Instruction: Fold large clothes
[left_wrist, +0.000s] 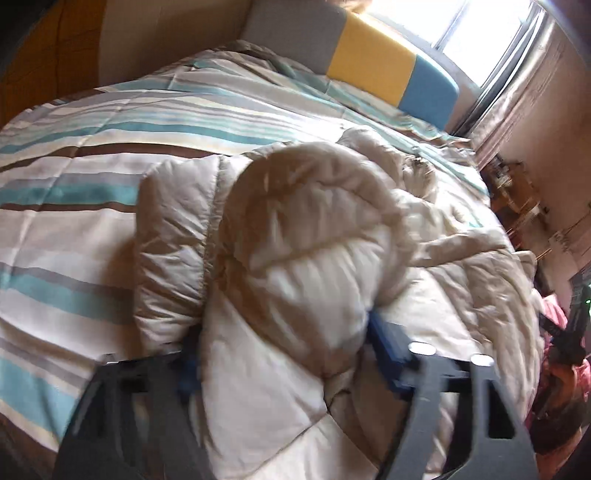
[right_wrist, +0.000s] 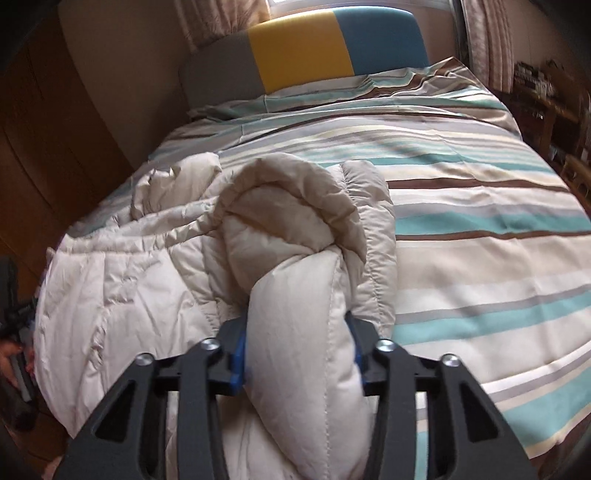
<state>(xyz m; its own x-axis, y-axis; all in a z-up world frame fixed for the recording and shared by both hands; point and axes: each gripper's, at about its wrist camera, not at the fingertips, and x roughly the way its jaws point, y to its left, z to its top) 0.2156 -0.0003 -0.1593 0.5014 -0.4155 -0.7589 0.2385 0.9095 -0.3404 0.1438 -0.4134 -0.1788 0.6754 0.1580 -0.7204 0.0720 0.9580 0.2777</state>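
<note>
A cream puffy quilted coat (left_wrist: 295, 258) lies bunched on a striped bed; it also shows in the right wrist view (right_wrist: 280, 229). My left gripper (left_wrist: 284, 354) is shut on a thick fold of the coat, blue pads pressed against both sides. My right gripper (right_wrist: 297, 350) is shut on another padded fold of the coat and holds it raised off the bed. The coat's rounded hood or sleeve curls over ahead of both grippers. The rest of the coat spreads to the left in the right wrist view (right_wrist: 122, 273).
The striped duvet (right_wrist: 480, 236) covers the bed. A grey, yellow and blue headboard (right_wrist: 299, 51) stands at the far end under a bright window (left_wrist: 472, 33). Shelves with clutter (left_wrist: 517, 192) stand by the bed. A wooden wardrobe (right_wrist: 44, 140) is at the left.
</note>
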